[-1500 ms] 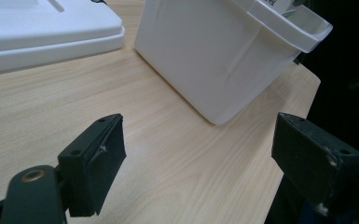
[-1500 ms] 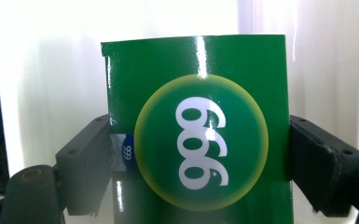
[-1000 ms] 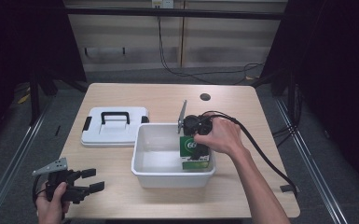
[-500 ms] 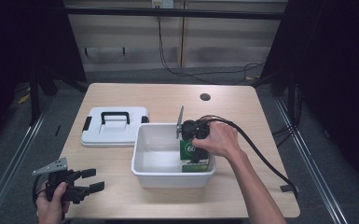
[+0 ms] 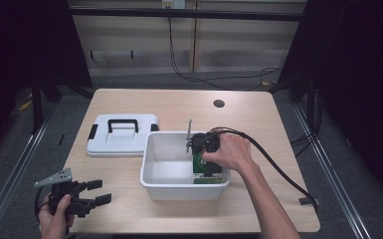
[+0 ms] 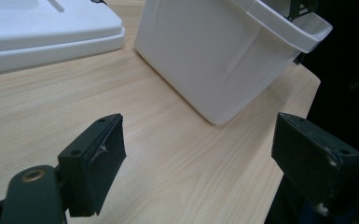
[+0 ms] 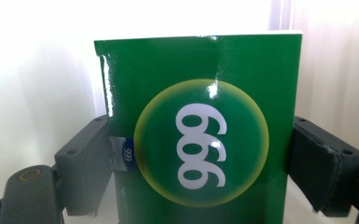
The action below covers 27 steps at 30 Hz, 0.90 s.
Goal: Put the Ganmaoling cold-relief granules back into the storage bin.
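Right now the right gripper [image 5: 205,149] is reaching down into the white tub [image 5: 151,177], its jaws pressing both sides of a green box [image 7: 200,135] marked with white digits in a yellow-ringed circle. That box is standing upright against the tub's right inner wall, by the near right corner. Judging by the pose, the step in hand is setting the box down or lifting it out; either way it is calling for a straight vertical move, keeping the box square to the wall so its edges are not scraping the rim, and holding the squeeze even so the glossy faces are not slipping.

Left of the tub and nearer the person, the left gripper [image 5: 79,195] is idling over the table's front edge, jaws spread wide, holding nothing.

Behind the tub's left corner, a white lid [image 5: 122,137] with a black handle is lying flat on the pale wooden table [image 5: 179,107]. Beyond the table, dark curtains are flanking a light panelled wall, and cables are trailing across the floor.
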Each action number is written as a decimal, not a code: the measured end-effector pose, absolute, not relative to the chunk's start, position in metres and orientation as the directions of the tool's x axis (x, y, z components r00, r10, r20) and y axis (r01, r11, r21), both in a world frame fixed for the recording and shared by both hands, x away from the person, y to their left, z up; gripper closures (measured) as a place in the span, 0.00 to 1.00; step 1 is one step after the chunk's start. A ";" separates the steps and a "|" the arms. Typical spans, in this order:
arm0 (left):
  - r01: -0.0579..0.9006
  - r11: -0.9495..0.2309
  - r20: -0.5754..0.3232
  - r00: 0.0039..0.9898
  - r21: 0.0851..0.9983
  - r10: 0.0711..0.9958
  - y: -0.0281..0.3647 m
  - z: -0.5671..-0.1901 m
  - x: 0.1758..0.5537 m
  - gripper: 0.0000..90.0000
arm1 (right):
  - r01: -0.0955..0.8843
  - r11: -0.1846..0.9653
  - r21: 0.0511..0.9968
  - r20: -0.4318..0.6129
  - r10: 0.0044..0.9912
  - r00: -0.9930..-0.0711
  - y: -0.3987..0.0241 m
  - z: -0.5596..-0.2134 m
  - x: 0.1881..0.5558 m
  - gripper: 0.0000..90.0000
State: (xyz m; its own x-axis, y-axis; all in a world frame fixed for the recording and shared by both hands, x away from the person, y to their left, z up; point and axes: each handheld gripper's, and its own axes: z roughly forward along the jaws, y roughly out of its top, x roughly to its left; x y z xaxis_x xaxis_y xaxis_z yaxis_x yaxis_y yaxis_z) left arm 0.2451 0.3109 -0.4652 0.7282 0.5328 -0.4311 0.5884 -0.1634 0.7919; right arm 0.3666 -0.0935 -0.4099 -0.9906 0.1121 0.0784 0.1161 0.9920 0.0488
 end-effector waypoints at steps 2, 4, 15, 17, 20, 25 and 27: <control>0.588 -0.163 -0.431 0.728 0.792 0.533 0.311 -0.465 0.245 0.19 | 0.116 0.993 0.038 0.077 0.113 -0.991 -0.092 -0.412 0.366 0.17; 0.589 -0.165 -0.431 0.728 0.791 0.533 0.311 -0.465 0.245 0.19 | 0.114 0.993 0.034 0.077 0.111 -0.991 -0.091 -0.412 0.366 0.17; 0.588 -0.164 -0.431 0.729 0.792 0.532 0.311 -0.465 0.245 0.19 | 0.113 0.993 0.016 0.079 0.112 -0.991 -0.090 -0.414 0.367 0.15; 0.589 -0.159 -0.433 0.726 0.792 0.534 0.311 -0.465 0.245 0.19 | 0.115 0.993 0.010 0.077 0.114 -0.991 -0.089 -0.414 0.366 0.15; 0.589 -0.160 -0.433 0.727 0.792 0.533 0.311 -0.465 0.245 0.19 | 0.116 0.993 0.014 0.079 0.115 -0.990 -0.089 -0.415 0.366 0.15; 0.587 -0.159 -0.431 0.728 0.794 0.534 0.311 -0.465 0.245 0.19 | 0.113 0.993 0.013 0.078 0.112 -0.991 -0.089 -0.415 0.366 0.14; 0.587 -0.160 -0.431 0.727 0.794 0.534 0.311 -0.465 0.245 0.19 | 0.115 0.993 0.012 0.074 0.114 -0.991 -0.089 -0.415 0.366 0.14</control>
State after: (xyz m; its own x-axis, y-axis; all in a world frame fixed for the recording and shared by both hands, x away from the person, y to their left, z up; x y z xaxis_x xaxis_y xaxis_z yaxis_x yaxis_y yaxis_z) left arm 0.2449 0.3111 -0.4650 0.7275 0.5341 -0.4306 0.5871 -0.1598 0.7936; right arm 0.3656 -0.0894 -0.4150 -0.9907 0.1135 0.0744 0.1147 0.9933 0.0115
